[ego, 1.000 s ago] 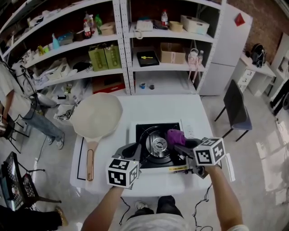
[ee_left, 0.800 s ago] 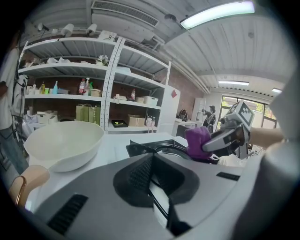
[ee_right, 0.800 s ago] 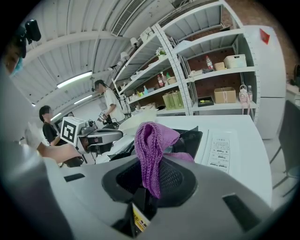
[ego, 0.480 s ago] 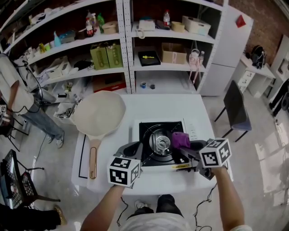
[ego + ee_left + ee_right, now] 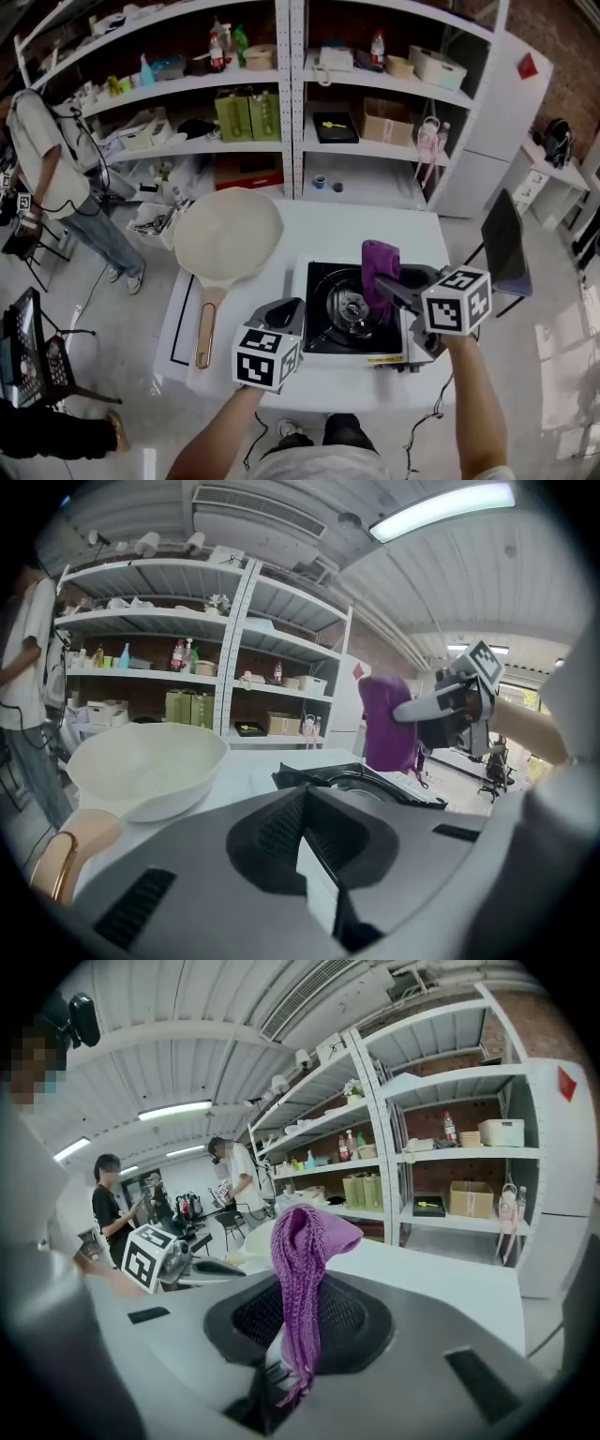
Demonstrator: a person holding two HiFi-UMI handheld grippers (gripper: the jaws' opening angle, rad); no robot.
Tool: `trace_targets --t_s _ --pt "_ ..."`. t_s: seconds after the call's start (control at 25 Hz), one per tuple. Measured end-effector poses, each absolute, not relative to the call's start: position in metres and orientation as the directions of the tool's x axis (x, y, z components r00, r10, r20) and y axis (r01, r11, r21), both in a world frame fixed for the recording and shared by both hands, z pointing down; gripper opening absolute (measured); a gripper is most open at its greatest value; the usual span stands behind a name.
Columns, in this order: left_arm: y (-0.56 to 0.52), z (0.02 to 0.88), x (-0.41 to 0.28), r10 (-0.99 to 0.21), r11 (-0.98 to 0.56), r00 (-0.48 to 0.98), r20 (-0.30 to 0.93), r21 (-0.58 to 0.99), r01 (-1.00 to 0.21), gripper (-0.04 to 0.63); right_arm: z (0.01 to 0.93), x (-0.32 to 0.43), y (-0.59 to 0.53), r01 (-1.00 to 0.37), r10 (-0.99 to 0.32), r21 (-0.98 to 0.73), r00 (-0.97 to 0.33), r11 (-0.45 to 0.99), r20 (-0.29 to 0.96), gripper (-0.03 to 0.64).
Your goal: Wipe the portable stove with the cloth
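The right gripper [image 5: 383, 285] has its fingers closed on one end of a purple knitted cloth [image 5: 379, 264]. The cloth is held up over the right side of the stove [image 5: 321, 334]. In the right gripper view the cloth [image 5: 301, 1262] runs out from between the jaws as a narrow bunched strip and folds over at its free end. Whether any of it touches the stove top cannot be told.

The cloth looks light, soft and limp, with an open knit. It should drape and bunch rather than keep a shape, and it could snag on the raised pan supports around the burner. Held by one end, little of it would meet the surface. A hold nearer its middle, or a pass with the loose end laid flat, would likely wipe more. The stove looks stiff and fairly heavy, with a smooth black top, so it should stay put under light rubbing. If it slides, its near left corner is the place to steady it.

The left gripper [image 5: 287, 313] hovers at that near left corner, with its fingers together and nothing between them.

On the white table [image 5: 314, 218] there is one stove with one burner, one cloth, and one pale frying pan [image 5: 228, 240] to the left, apart from the stove. Two grippers are in play.
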State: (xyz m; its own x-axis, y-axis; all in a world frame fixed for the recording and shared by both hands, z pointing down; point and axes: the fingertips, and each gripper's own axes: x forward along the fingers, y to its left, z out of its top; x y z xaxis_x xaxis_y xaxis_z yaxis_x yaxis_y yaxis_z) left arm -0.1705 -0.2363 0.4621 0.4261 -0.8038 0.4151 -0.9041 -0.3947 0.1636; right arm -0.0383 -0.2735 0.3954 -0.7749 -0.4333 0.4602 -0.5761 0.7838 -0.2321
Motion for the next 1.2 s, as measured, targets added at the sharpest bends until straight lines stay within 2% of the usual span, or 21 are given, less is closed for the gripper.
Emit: trace_targets --t_s 0.32,0.56,0.84,1.2 --pt "-0.237 0.464 -0.191 -0.832 -0.312 0.35 0.431 0.159 -0.937 0.003 0.392 -0.13 -0.303 -0.441 -0.322 -0.239 -0.854 0.865 0.408 0.069" --pt "-0.232 0.463 -0.207 -0.85 -0.261 0.299 0.433 0.145 -0.954 0.003 0.419 -0.175 -0.321 -0.423 -0.302 -0.19 -0.837 0.886 0.456 0.069" --pt "-0.223 0.468 -0.227 -0.855 -0.226 0.267 0.446 0.143 -0.964 0.003 0.459 -0.181 -0.329 -0.467 -0.282 -0.212 -0.775 0.859 0.566 0.069" --pt "-0.216 0.47 -0.228 -0.849 -0.255 0.296 0.437 0.15 -0.955 0.003 0.468 -0.175 -0.297 -0.46 -0.239 -0.257 -0.771 0.85 0.591 0.068"
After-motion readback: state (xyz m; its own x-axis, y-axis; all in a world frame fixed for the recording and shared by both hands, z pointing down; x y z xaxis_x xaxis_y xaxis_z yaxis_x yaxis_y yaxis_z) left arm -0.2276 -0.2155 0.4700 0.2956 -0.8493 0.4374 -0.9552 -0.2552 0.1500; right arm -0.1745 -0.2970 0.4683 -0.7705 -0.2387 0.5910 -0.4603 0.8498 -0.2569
